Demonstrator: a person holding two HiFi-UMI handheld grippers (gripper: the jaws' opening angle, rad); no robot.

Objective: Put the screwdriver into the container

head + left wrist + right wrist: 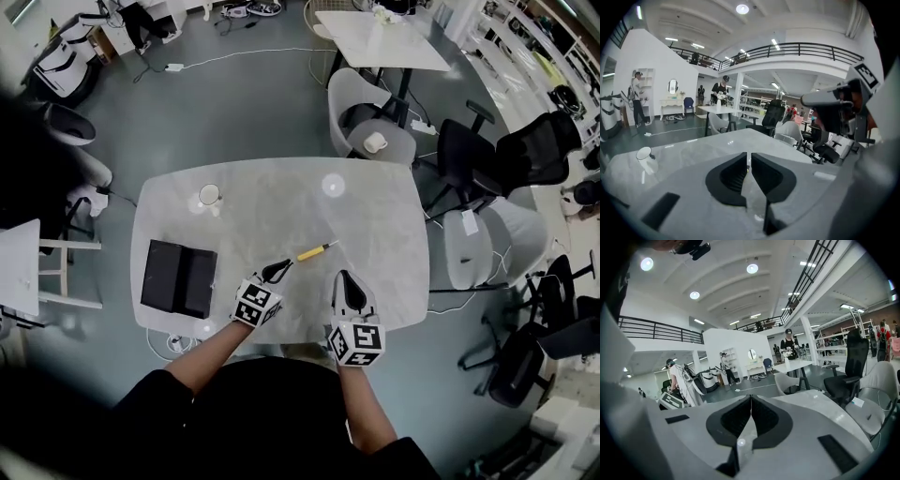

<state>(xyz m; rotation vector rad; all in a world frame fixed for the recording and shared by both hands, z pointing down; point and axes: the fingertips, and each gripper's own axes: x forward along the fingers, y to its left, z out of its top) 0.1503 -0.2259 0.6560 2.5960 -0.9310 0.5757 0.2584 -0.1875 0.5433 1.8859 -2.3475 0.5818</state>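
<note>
A screwdriver with a yellow handle and a thin metal shaft lies on the grey marble table, near its front middle. My left gripper is shut and empty, its tips just short of the handle's near end. In the left gripper view the left gripper shows closed jaws over the bare tabletop. My right gripper rests to the right, shut and empty, a little in front of the shaft tip. Its jaws meet in the right gripper view. The black container sits at the table's front left.
A white cup stands at the table's back left, also seen as a cup in the left gripper view. Grey chairs and black office chairs crowd the right and far sides. A white table stands beyond.
</note>
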